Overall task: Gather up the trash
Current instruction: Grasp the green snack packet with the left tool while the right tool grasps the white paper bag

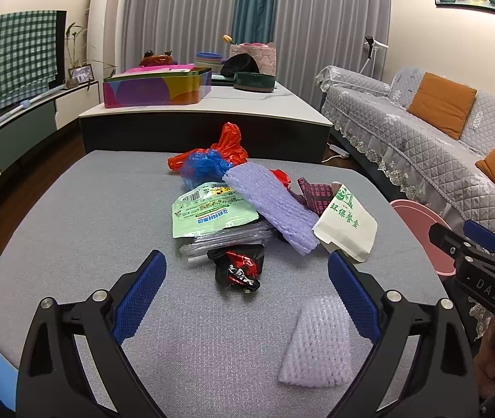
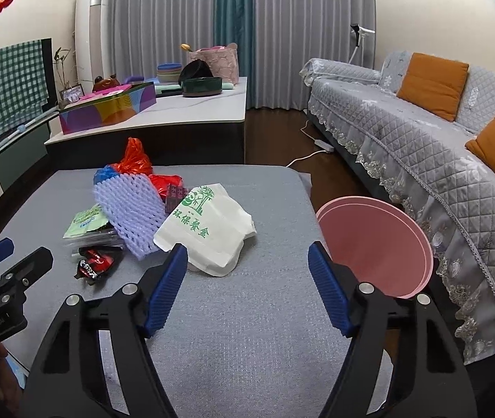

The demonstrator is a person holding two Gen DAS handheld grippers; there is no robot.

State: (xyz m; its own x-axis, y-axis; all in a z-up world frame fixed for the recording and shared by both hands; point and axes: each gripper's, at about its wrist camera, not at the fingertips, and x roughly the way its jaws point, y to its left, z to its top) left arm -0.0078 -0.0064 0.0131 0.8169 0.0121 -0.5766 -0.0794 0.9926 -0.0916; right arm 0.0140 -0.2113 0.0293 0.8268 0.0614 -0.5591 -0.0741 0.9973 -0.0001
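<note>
Trash lies heaped mid-table on the grey table: a purple foam net across the top, a green packet and clear wrappers beneath it, a red and blue bag at the far end, a white paper bag on the right flank, a black-and-red wrapper at the near edge. One loose white foam net lies apart, close to the left gripper. A pink bin stands just off the table's right edge, beside the sofa. Left gripper: wide open, empty, aimed at the black-and-red wrapper. Right gripper: open, nothing between the pads, its left finger just before the paper bag's near corner. Judgement: the step in hand is a pick by the right gripper, the paper bag being nearest both it and the bin. Recommended: advance until the bag's near edge sits well between the pads, close on a single piece, lift clear of the foam net, and release only over the bin mouth. Thin paper may slip or drag neighbours.
</note>
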